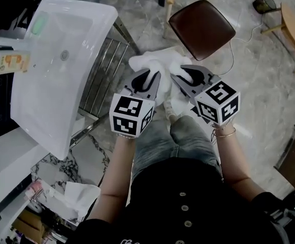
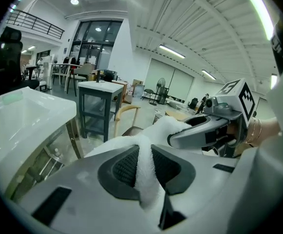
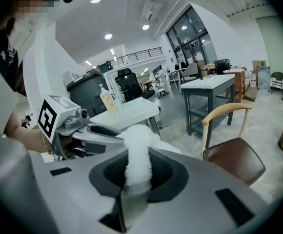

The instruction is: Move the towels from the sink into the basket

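Near glossy sink (image 1: pixel 46 98), fluffy crumpled towel (image 1: pixel 152 63)

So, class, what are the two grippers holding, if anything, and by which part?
One white towel, shared: the left gripper pinches a bunched fold at its left end, the right gripper one at its right end.

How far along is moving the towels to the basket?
Done: nothing lies in the sink. In hand: a white towel, clamped by the left tool and right tool, away from the sink. Left: dropping it into the basket, which no view shows.
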`<state>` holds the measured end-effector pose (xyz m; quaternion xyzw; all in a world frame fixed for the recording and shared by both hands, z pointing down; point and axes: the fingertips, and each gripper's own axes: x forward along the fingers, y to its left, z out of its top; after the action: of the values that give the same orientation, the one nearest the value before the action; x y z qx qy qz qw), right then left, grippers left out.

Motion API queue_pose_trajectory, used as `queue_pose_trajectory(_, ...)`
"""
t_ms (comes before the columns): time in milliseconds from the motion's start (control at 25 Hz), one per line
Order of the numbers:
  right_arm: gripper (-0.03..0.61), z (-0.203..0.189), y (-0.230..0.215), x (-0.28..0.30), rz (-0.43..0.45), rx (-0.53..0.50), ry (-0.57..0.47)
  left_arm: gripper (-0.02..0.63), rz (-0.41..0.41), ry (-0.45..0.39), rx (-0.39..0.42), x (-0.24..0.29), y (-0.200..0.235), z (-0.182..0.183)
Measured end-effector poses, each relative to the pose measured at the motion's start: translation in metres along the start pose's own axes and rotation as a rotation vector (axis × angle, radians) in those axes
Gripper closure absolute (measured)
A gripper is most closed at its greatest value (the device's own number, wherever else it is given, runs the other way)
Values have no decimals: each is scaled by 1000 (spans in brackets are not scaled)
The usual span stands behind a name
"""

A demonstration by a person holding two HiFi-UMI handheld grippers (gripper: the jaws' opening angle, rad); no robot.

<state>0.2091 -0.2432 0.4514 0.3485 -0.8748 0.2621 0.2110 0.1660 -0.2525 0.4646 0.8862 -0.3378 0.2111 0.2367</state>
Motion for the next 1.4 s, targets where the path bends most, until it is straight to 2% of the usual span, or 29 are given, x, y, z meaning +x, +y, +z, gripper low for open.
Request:
queue_pose_trajectory(440, 508, -57, -19, 34, 29, 86, 57, 554, 17, 80, -116, 28, 9, -66)
queue_pose_trajectory(680, 511, -84, -34, 50, 38, 118, 74, 554, -27, 111, -149, 47, 6, -100)
queue_pose_trajectory(1040, 512, -127, -58, 80, 39, 138, 95, 554, -30, 183, -167, 83, 24, -148)
queue_pose_trajectory(1240, 512, -156, -76, 97, 15, 158, 121, 554, -8, 213, -179, 107, 41, -164)
queue_pose_trajectory(1400, 512, -171, -93, 111, -10, 202, 120, 554, -22, 223, -162, 129, 53, -173)
